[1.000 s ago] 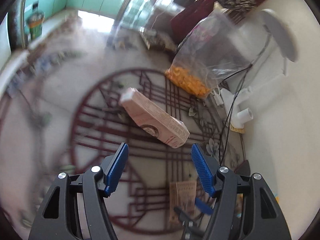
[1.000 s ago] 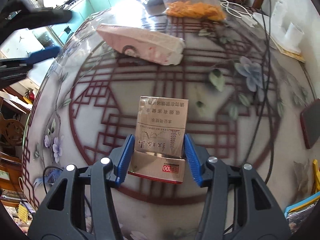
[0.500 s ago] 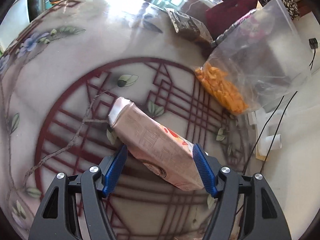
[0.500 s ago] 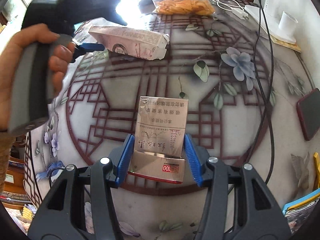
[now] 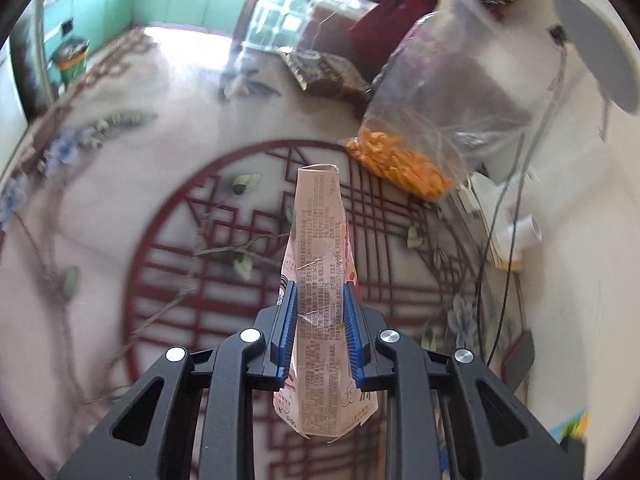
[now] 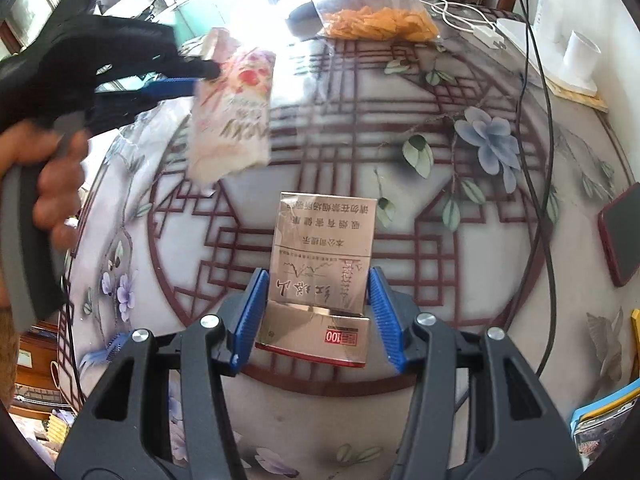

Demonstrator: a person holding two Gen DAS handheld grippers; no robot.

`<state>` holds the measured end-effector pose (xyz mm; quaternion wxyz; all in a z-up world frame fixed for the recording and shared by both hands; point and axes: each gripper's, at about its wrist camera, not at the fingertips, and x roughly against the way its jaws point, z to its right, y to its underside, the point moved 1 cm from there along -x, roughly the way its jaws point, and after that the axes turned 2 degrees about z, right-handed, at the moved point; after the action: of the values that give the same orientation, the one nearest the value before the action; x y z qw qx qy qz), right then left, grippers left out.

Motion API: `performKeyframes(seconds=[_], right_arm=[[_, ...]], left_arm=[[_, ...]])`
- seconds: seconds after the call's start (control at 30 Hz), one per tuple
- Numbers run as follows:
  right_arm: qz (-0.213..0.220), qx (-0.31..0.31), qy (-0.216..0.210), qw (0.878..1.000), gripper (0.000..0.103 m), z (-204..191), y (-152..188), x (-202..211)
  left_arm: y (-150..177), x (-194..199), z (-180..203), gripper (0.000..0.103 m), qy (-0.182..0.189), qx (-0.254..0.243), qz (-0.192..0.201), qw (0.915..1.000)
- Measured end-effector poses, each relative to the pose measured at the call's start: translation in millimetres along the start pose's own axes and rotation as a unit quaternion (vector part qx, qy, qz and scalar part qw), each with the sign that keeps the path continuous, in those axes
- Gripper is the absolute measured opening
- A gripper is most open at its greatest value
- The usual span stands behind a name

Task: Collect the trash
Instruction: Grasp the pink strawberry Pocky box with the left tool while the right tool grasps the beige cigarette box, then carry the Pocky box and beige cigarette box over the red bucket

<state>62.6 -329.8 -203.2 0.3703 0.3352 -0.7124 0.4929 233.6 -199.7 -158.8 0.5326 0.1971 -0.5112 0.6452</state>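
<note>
Round glass-topped table (image 6: 400, 412) with a red lattice and flower print fills both views. Far rim is crowded: clear bag of orange snacks (image 5: 400, 164), dark packet (image 5: 324, 72), white cables and a charger, white cup (image 6: 580, 58) near the wall. Red phone (image 6: 622, 236) lies at the right edge. Centre of the top is bare, with open room around both tools.

Left gripper (image 5: 320, 332): jaws closing, blue pads pressed on the sides of the pink carton (image 5: 320, 280), which is squashed narrow between them. Carton points away from the camera and, in the right wrist view, hangs clear of the table, gripper tilted downward with a hand (image 6: 44, 184) wrapped round its grey handle.

Right gripper (image 6: 316, 316): about half open, pitched steeply down, straddling the cigarette pack (image 6: 324, 256). Pads sit just beside its sides; a real pinch can't be confirmed. Pack's flip lid is open and the pack rests on the table.

Versus a second ago: the carton lay flat on the lattice ahead of wide-open left jaws; now it's clamped and lifted. Right side unchanged.
</note>
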Motion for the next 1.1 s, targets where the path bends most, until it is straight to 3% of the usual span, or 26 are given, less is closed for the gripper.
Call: performKeyframes(seconds=[0.4, 0.8, 1.1], right_arm=[[0.017, 0.040, -0.015, 0.999, 0.050, -45.9, -4.2, 7.0], [0.037, 0.085, -0.034, 0.995, 0.050, -102.3, -5.4, 19.4], [0.042, 0.106, -0.036, 0.993, 0.051, -133.0, -3.4, 22.5]], left_arm=[[59.1, 87.4, -30.7, 0.020, -0.034, -0.059, 0.027, 0.9973], [93.3, 135.7, -75.5, 0.020, -0.062, -0.035, 0.046, 0.9964], [100.3, 157.6, -106.4, 0.020, -0.071, -0.015, 0.061, 0.9955]])
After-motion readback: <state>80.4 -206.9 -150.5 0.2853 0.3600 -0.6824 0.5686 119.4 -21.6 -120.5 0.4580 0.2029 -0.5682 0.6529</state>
